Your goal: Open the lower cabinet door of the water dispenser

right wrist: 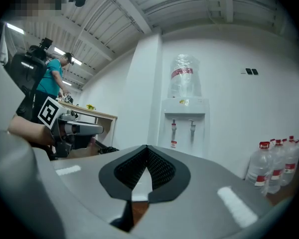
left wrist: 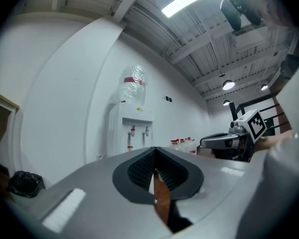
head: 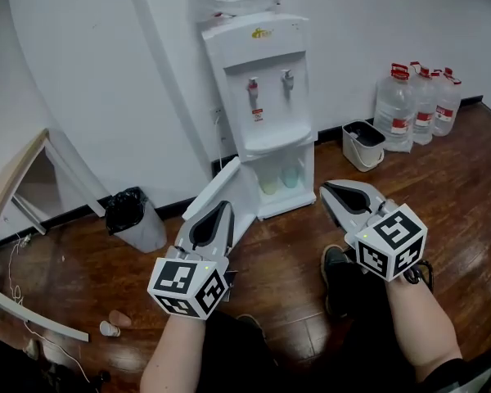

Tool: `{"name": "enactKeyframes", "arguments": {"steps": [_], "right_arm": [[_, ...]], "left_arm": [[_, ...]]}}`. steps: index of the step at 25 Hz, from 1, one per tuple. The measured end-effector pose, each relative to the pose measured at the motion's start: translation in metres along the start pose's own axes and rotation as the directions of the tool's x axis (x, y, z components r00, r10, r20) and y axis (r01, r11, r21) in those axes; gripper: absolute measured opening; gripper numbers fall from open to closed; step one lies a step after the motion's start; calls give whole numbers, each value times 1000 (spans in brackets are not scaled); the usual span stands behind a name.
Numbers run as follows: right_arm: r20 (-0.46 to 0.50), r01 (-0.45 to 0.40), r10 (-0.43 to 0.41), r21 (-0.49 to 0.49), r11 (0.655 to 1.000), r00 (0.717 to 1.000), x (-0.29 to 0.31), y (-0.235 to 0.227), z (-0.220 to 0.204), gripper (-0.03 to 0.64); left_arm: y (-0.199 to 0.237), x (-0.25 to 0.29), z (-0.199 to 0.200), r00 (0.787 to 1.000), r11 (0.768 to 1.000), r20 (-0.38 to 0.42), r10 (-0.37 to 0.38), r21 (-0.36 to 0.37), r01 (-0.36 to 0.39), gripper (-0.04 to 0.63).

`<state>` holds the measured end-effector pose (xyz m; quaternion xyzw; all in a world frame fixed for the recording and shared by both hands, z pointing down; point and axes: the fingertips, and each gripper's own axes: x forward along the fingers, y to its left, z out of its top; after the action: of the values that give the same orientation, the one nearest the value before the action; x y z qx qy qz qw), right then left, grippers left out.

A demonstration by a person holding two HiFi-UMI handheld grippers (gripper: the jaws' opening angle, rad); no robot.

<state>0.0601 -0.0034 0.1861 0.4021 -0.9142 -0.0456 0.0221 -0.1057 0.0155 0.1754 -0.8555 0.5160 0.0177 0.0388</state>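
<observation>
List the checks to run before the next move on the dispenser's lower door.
1. White lower cabinet door of the white water dispenser stands open: ok.
2. Door opened to its full swing: cannot tell.
3. Left gripper jaws together, nothing between: ok.
4. Right gripper jaws together, nothing between: ok.
5. Both grippers apart from the door: ok.
6. Black-bagged grey bin apart from the door: ok.

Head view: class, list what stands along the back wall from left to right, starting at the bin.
bin lined with a black bag → water dispenser → white bucket → cluster of large water bottles
</observation>
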Motion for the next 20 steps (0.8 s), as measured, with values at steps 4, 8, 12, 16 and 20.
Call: {"name": "enactKeyframes", "arguments": {"steps": [4, 8, 12, 16, 20], "right_arm": [[7, -4, 4, 37, 999, 1000, 27, -23, 2, 3], [27, -24, 23, 24, 999, 999, 58, -35, 9, 3], [37, -36, 35, 15, 999, 999, 99, -43, 8, 3], [25, -51, 50, 13, 999, 998, 135, -55, 1, 3], [31, -63, 62, 30, 998, 998, 165, -70, -2, 3]], "left_arm": [[-5, 9, 2, 998, 997, -43, -36, 61, 39, 35], [15, 15, 15, 999, 1000, 41, -16, -14, 17, 35], [50, 36, 7, 1000, 1000, 30, -8, -26, 9, 35], [73, 58, -2, 1000, 1000, 8, -12, 1, 12, 35], [98, 77, -8, 1000, 1000, 1, 17, 20, -17, 35]]}}
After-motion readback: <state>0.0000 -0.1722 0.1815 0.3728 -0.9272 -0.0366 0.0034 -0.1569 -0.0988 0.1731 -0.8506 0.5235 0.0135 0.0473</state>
